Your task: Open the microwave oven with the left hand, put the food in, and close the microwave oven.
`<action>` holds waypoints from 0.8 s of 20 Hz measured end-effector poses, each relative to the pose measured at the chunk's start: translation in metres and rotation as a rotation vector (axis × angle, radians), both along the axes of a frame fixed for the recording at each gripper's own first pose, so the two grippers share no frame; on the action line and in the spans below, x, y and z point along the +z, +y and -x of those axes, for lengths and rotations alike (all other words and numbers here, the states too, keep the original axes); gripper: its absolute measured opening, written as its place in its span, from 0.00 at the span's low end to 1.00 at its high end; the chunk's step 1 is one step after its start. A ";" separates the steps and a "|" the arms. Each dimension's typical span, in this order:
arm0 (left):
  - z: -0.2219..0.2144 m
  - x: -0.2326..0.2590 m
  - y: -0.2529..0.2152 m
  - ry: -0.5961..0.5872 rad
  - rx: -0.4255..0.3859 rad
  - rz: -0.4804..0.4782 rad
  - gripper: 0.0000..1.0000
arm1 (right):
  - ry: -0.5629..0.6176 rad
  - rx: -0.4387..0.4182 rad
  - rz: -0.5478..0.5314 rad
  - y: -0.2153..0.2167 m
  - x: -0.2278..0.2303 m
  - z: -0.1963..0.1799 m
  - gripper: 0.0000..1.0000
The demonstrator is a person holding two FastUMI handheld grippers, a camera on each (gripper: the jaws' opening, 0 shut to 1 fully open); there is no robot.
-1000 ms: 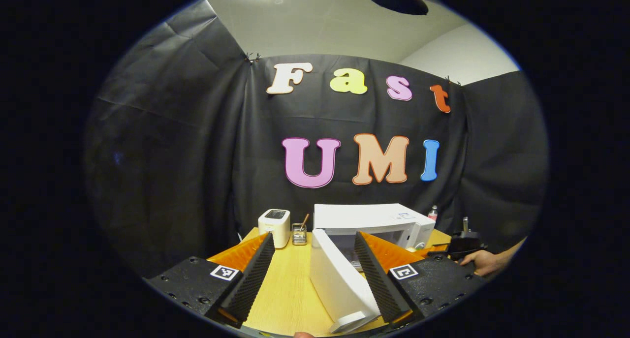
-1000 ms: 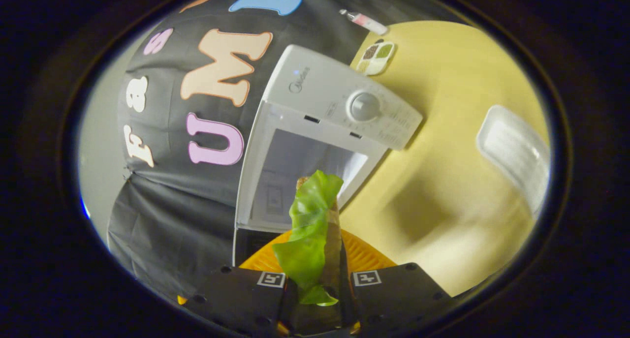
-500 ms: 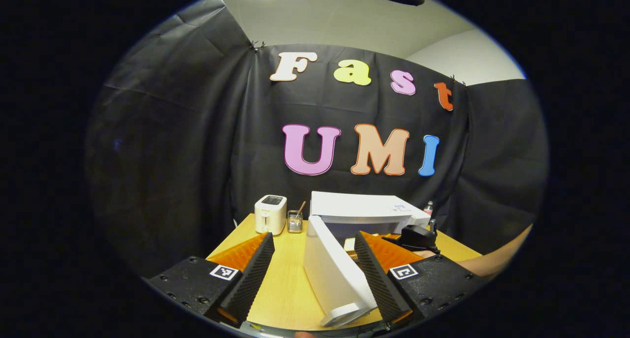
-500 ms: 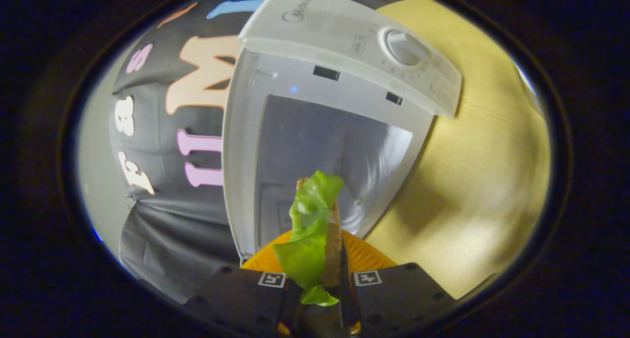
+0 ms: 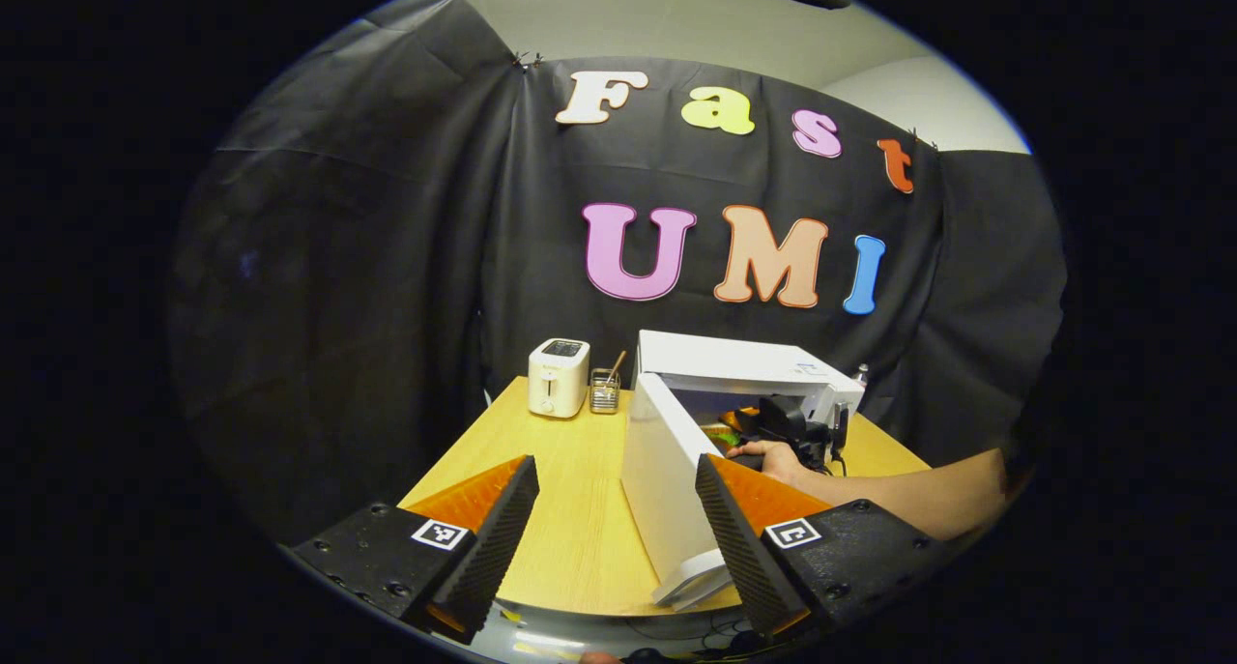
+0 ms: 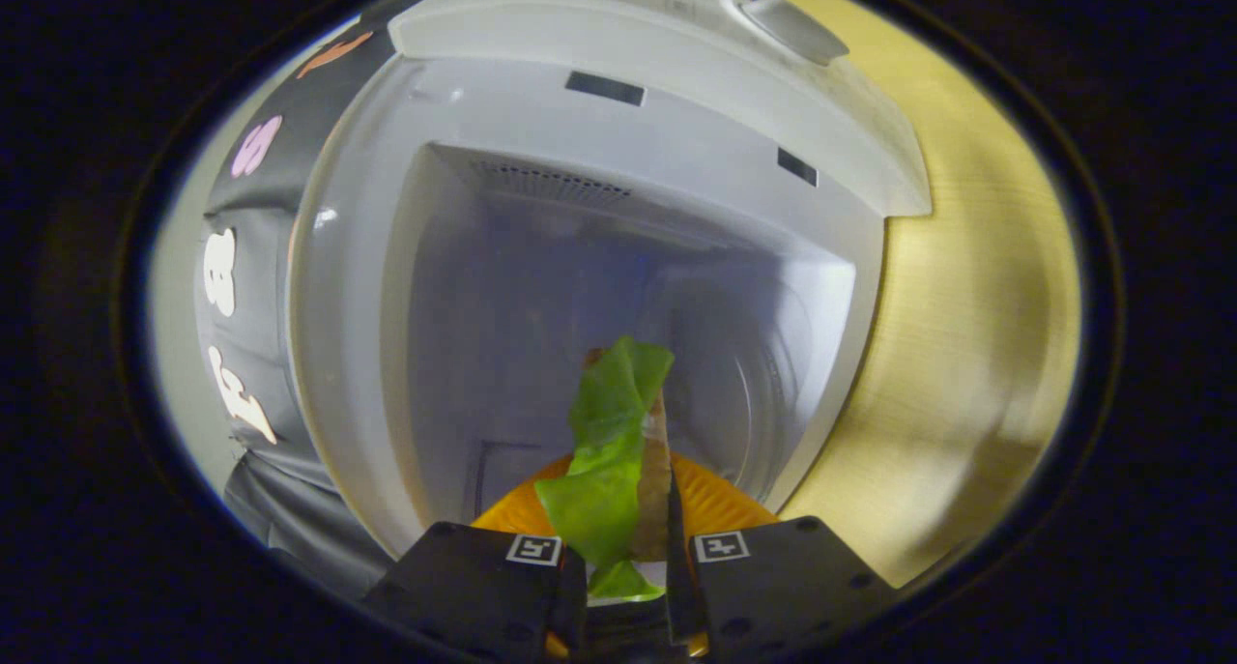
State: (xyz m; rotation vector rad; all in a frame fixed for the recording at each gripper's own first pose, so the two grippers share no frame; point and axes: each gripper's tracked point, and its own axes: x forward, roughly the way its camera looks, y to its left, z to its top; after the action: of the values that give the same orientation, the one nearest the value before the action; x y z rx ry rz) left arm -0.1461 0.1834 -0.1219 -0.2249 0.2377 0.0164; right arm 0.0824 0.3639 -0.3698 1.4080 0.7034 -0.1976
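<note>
The white microwave [image 5: 744, 362] stands on the wooden table [image 5: 570, 509] with its door [image 5: 667, 471] swung open toward me. My left gripper [image 5: 614, 529] hangs open in front of the table edge, near the door and holding nothing. In the left gripper view a hand [image 5: 773, 459] holds the right gripper [image 5: 788, 424] at the oven's opening. In the right gripper view my right gripper [image 6: 628, 558] is shut on the food [image 6: 609, 461], a sandwich with green lettuce. The food sits at the mouth of the microwave cavity [image 6: 580, 287], with the glass turntable [image 6: 744, 374] behind it.
A white toaster [image 5: 559, 377] and a small utensil holder [image 5: 605, 391] stand at the table's back left. The microwave's knob [image 6: 792, 26] and control panel lie on the right side of its opening. Bare table [image 6: 966, 355] shows to the right of the oven.
My right gripper has carried the food forward, up to the microwave's opening. My left gripper has drawn back from the open door, which now looks smaller and farther.
</note>
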 end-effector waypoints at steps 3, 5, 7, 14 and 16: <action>0.006 -0.013 0.000 0.046 0.012 0.021 0.96 | -0.023 -0.004 0.063 0.003 -0.008 -0.012 0.35; 0.006 -0.011 0.001 0.048 0.018 0.022 0.96 | -0.021 0.007 0.073 0.006 -0.010 -0.013 0.35; 0.005 -0.014 -0.001 0.058 0.017 0.018 0.94 | -0.022 0.024 0.108 0.006 -0.013 -0.008 0.35; -0.001 -0.007 -0.019 0.052 -0.014 0.017 0.96 | -0.052 0.097 0.295 -0.009 -0.027 -0.012 0.51; -0.002 0.000 -0.021 0.034 -0.024 -0.004 0.96 | -0.053 0.163 0.412 -0.013 -0.032 -0.014 0.67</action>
State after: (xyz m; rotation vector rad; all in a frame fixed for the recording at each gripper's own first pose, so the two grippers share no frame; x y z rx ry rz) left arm -0.1442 0.1626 -0.1220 -0.2175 0.2745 -0.0031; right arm 0.0965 0.3506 -0.4022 0.9552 0.6850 -0.1647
